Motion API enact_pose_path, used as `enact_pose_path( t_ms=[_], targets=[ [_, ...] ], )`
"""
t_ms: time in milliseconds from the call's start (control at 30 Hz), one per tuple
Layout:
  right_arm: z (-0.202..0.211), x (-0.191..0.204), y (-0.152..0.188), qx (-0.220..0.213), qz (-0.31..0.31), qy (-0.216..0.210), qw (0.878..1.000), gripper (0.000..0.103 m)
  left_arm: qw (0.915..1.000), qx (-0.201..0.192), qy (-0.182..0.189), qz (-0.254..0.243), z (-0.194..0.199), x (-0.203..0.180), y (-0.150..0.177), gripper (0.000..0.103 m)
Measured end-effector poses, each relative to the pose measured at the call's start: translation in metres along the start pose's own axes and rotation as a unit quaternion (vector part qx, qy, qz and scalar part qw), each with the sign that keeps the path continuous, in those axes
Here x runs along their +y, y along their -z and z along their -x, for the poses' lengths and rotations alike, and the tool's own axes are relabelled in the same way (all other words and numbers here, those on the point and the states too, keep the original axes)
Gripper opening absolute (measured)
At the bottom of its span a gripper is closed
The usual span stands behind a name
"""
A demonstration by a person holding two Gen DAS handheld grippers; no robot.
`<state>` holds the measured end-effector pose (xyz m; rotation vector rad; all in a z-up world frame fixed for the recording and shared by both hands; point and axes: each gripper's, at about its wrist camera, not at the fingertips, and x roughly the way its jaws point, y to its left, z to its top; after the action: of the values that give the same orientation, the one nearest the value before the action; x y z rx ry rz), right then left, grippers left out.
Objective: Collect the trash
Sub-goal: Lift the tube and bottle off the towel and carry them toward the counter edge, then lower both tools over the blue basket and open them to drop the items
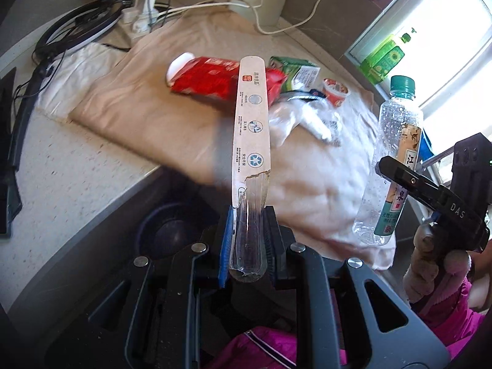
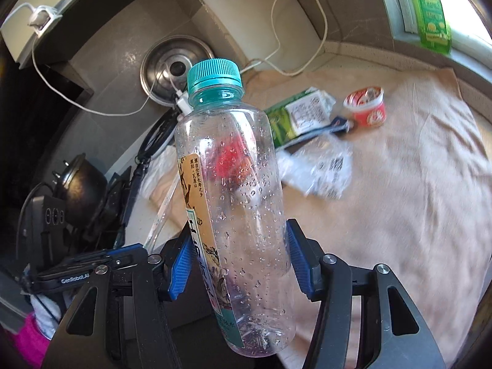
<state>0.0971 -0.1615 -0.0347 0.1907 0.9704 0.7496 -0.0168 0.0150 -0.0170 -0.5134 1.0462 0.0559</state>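
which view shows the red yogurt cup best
The right wrist view: the red yogurt cup lies on its side on the beige cloth, unobstructed, its printed foil lid facing the camera. The left wrist view shows it too, but smaller and farther off, beside the green carton.

Both grippers clamped (raised).

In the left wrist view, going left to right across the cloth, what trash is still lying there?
red carton → green carton → small red cup. The crumpled clear wrapper lies below and overlaps them, so I leave it unplaced.
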Motion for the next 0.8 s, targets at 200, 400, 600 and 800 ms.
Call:
enact_pose_path(
  t_ms=[200, 400, 600, 800],
  targets=[
    [-0.02, 0.025, 0.041, 0.025, -0.022, 0.002, 0.999, 0.056, 0.9998, 0.015, -0.011, -0.008, 0.013, 0.029, 0.032, 0.018],
    [-0.042, 0.047, 0.077, 0.052, -0.04, 0.005, 0.998, 0.056, 0.9992, 0.035, -0.017, -0.012, 0.015, 0.055, 0.062, 0.018],
    [-0.068, 0.061, 0.109, 0.084, -0.037, 0.035, 0.995, 0.056, 0.9976, 0.066, -0.021, -0.01, 0.0, 0.074, 0.087, 0.018],
    [-0.093, 0.061, 0.135, 0.125, -0.046, 0.053, 0.99, 0.056, 0.9945, 0.1, -0.029, -0.011, -0.025, 0.091, 0.108, 0.018]
  ],
)
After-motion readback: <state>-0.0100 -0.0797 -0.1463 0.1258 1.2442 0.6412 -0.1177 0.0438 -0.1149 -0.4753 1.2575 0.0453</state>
